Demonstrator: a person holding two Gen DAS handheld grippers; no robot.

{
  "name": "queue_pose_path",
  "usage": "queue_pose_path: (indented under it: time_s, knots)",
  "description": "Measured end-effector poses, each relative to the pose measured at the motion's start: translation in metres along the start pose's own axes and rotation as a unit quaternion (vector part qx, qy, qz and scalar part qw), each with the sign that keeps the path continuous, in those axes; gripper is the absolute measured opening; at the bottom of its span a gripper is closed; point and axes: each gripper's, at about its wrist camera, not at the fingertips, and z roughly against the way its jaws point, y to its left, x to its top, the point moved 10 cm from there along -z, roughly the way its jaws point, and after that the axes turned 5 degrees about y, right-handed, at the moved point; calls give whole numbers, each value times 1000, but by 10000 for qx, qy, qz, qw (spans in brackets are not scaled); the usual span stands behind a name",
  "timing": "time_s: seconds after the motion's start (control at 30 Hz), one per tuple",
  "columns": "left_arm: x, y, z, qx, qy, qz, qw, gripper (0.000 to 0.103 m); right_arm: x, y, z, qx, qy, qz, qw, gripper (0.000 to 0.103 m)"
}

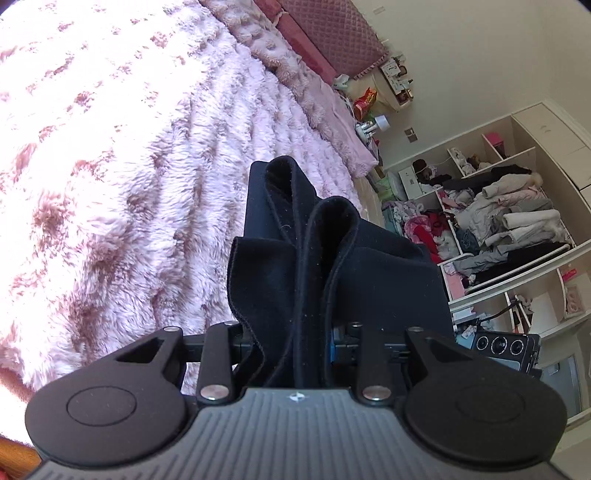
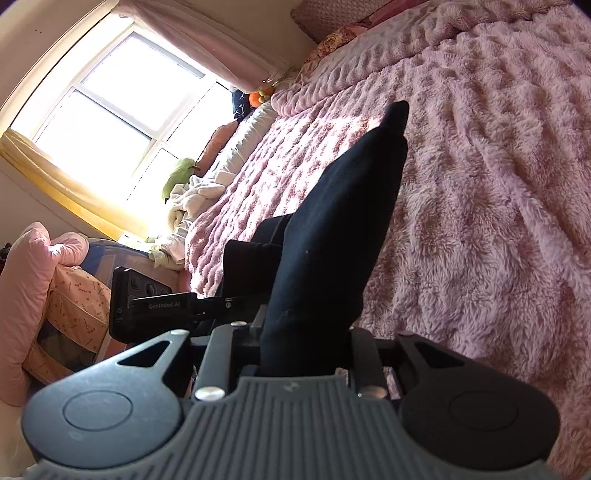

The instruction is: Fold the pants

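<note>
The dark navy pants (image 1: 280, 229) rise bunched in folds straight out of my left gripper (image 1: 295, 332), which is shut on the cloth; its fingertips are buried in the fabric. In the right wrist view the same pants (image 2: 332, 229) stand up as a long dark roll from my right gripper (image 2: 303, 332), also shut on them with its tips hidden. Both hold the garment above the fluffy pink blanket (image 2: 480, 221). The other gripper's body shows at the left (image 2: 147, 306) and, in the left wrist view, at the right (image 1: 506, 347).
The pink blanket (image 1: 110, 166) covers a wide bed with a quilted headboard (image 1: 325, 33). An open white shelf unit (image 1: 498, 221) is stuffed with clothes; a cluttered nightstand (image 1: 369, 103) is beside the bed. A bright window (image 2: 110, 110) and pink bedding (image 2: 37, 277) lie at the left.
</note>
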Motion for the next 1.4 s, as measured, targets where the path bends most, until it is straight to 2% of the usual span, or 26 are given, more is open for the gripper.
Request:
queue_pose_path:
  time_s: [0.23,0.47,0.7,0.83,0.93,1.1,1.23,1.4]
  knots:
    - [37,7,44,38,-344,-39,9994,33,23,42,-25,143,-119,278,9994,19]
    - [80,53,96,-183,-969,302,9947,34,50,78,-84,346,-194,353,9986,19]
    - [101,122,133,-165,-1405,832,9864,33,71,105,-178,400,294,644,9967,19]
    - [107,162,148,-204,-1575,1100,9812,33,77,116,-231,636,574,1054,9907,19]
    - [109,187,149,-125,-1645,1216,9788,33,79,111,-269,704,964,1075,9870,19]
    - [120,226,137,-134,-1840,1507,9712,33,91,93,-322,755,1309,1105,9823,20]
    - [140,253,124,-190,-1849,1556,9702,33,103,76,-353,717,1318,1116,9824,19]
    - [169,275,101,57,-1643,1353,9771,34,101,44,-378,618,1131,764,9887,20]
